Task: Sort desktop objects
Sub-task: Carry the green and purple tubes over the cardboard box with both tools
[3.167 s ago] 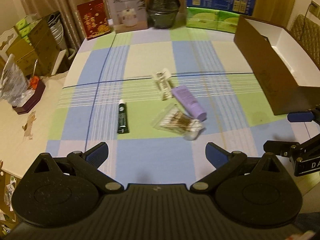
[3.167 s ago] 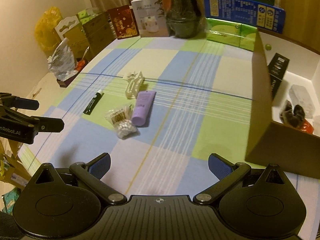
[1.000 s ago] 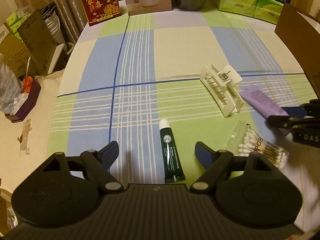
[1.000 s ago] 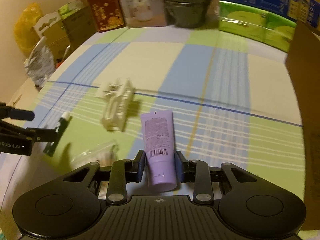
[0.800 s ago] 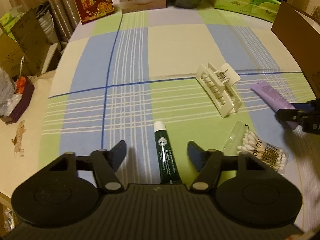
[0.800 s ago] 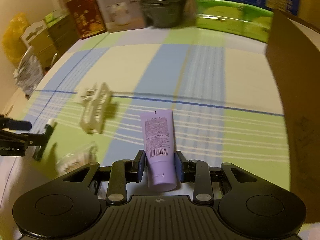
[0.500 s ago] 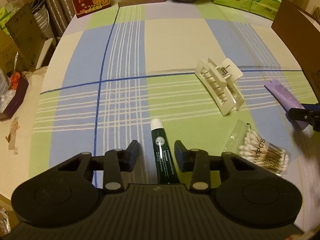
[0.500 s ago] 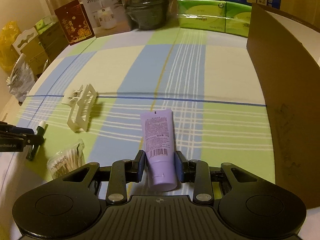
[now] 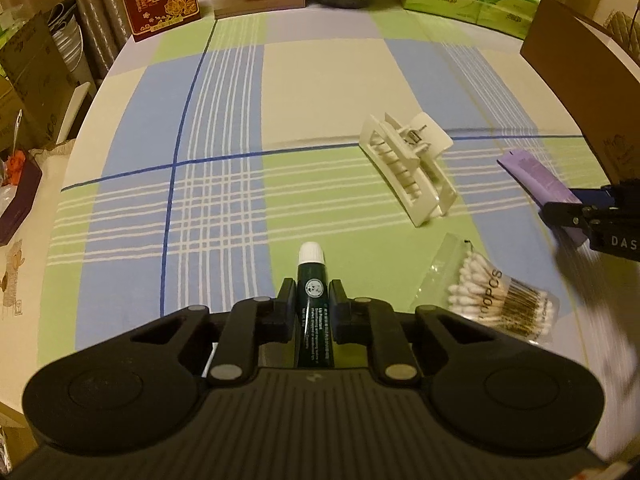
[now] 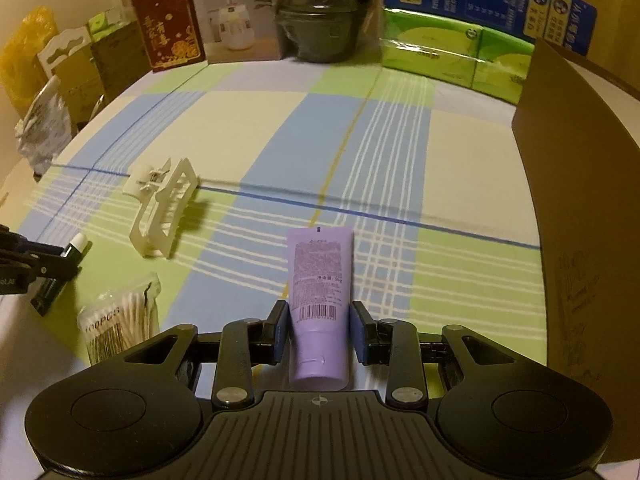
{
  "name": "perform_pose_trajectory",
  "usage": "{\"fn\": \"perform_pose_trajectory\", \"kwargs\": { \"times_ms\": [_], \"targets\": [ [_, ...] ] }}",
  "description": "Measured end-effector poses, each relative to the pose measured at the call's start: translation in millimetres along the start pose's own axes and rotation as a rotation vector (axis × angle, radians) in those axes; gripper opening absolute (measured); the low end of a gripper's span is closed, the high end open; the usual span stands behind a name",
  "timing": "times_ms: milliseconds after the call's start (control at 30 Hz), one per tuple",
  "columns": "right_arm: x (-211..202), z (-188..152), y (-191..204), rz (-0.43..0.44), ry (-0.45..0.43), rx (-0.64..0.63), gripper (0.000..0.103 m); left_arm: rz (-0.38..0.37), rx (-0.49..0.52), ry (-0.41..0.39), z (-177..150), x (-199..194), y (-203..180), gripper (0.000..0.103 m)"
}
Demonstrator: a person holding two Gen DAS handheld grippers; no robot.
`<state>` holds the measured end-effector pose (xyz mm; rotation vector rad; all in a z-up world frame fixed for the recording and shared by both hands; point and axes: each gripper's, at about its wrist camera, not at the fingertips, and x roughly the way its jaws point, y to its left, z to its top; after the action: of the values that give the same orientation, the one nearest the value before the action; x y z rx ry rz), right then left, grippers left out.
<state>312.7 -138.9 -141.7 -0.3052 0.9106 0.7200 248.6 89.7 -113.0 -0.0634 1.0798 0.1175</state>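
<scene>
Left gripper (image 9: 313,300) — fingers closed on the dark green tube (image 9: 314,300), pinching it about mid-body, white cap pointing forward and away from the palm. Judged reason: the tube is narrow and stiff-looking, so a grip across its width with the length running along the fingers leaves little to swing. Whether it has left the checked tablecloth (image 9: 320,92) cannot be told from the left wrist view.

Right gripper (image 10: 318,330) — fingers clamped on the lilac tube (image 10: 320,280) at its lower half, near the cap end; the flat crimped end sticks forward. Printed text and a barcode face up. The body looks soft (a squeeze tube, likely to give under pressure), so a hold low down where it is rounder seems sensible.

Brown box (image 10: 576,208) stands just to the right of the right gripper, its tall wall facing it — judged the destination for sorted items; its inside is not visible from here.

Unclaimed on the cloth:
- cream hair claw (image 9: 408,168), lying on its side, between the two grippers
- clear bag of cotton swabs (image 9: 496,300), near the left gripper's right side, apart from the claw

Both tubes appear gripped and ready for carrying.
</scene>
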Motion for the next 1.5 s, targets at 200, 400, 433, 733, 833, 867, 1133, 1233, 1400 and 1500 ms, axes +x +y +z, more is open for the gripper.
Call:
{"fn": "perform_pose_trajectory", "kwargs": {
  "times_ms": [200,400,433,733,833,867,1133,1233,1400,1500],
  "targets": [
    [-2,-2,3,-0.001,0.007,-0.007,0.029,0.007,0.004,0.01,-6,-4,-5,0.013],
    [-12,-9,6,0.01,0.034,0.011,0.029,0.01,0.004,0.018,-14,-10,-8,0.013],
    [-14,-11,6,0.013,0.04,0.014,0.029,0.012,0.002,0.02,-16,-11,-9,0.013],
    [-51,-23,12,0.036,0.001,0.015,0.029,0.007,-0.004,0.0,-29,-32,-18,0.013],
    [-66,-28,12,0.042,-0.019,0.02,0.028,0.002,-0.002,-0.018,-31,-41,-23,0.013],
    [-71,-30,12,0.043,-0.027,0.023,0.028,-0.002,-0.001,-0.025,-31,-44,-25,0.013],
    [-107,-42,4,0.055,-0.078,0.054,0.028,-0.045,0.035,-0.082,-29,-73,-50,0.013],
    [-120,-45,0,0.057,-0.097,0.065,0.028,-0.065,0.057,-0.103,-26,-83,-62,0.013],
    [-147,-47,-8,0.055,-0.147,0.08,0.028,-0.105,0.103,-0.146,-17,-98,-86,0.013],
    [-163,-47,-15,0.046,-0.185,0.094,0.028,-0.135,0.133,-0.168,-10,-106,-102,0.013]
  ]
}}
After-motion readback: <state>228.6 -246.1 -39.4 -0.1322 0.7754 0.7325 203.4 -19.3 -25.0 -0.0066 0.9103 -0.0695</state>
